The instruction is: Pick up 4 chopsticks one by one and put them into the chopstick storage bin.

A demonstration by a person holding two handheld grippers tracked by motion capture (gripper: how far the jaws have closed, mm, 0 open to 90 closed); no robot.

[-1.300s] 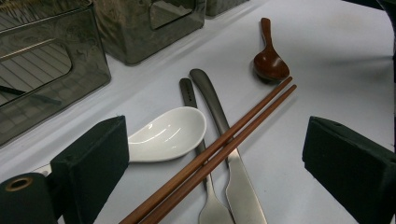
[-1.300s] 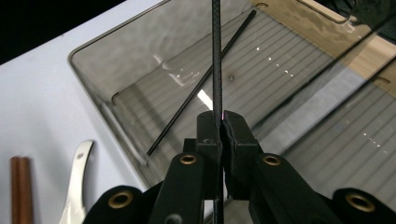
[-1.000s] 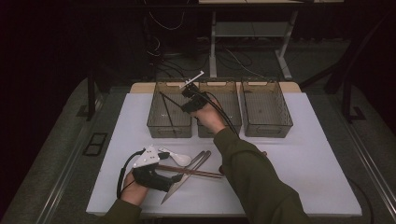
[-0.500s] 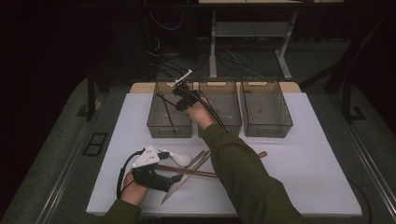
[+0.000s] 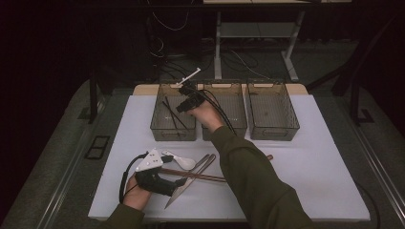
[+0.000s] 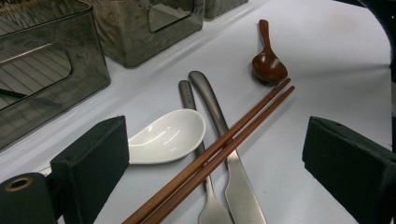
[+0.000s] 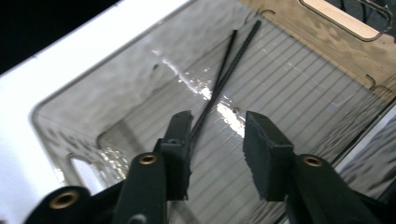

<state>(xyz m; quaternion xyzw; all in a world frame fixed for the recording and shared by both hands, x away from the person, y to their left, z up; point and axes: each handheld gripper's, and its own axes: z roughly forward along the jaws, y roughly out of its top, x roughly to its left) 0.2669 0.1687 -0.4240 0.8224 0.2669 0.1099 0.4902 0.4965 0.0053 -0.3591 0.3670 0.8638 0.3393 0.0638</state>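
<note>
The work in hand is sorting cutlery from the white surface [image 5: 315, 157] into three smoked clear bins in the upper middle of the high view; one pair of black chopsticks [image 7: 224, 77] already lies crossed on the ribbed floor of the left bin [image 5: 157, 128], so that much reads as done. The right gripper [image 7: 215, 140] hangs over that bin, its jaws having just been opening; they stand parted with nothing between them, the chopsticks lying free below. The middle bin [image 5: 234, 131] and the right bin [image 5: 291, 126] look empty, as far as the dim frame shows.

Left to sort, in the lower centre of the high view: a white ceramic spoon [image 6: 163, 140], a pair of brown wooden chopsticks [image 6: 224, 149], a metal fork [image 6: 191, 107], a metal knife [image 6: 210, 100] and a dark wooden spoon [image 6: 267, 65]. The left gripper [image 6: 215, 163] rests low just before this heap, jaws wide apart and holding nothing; the wooden chopsticks lie across the fork and knife, so they likely come off first.

For room: the bin walls stand tall, so the right gripper must lift clear of the rim before coming back; the right half of the surface is bare; the heap lies well in from the near edge.
</note>
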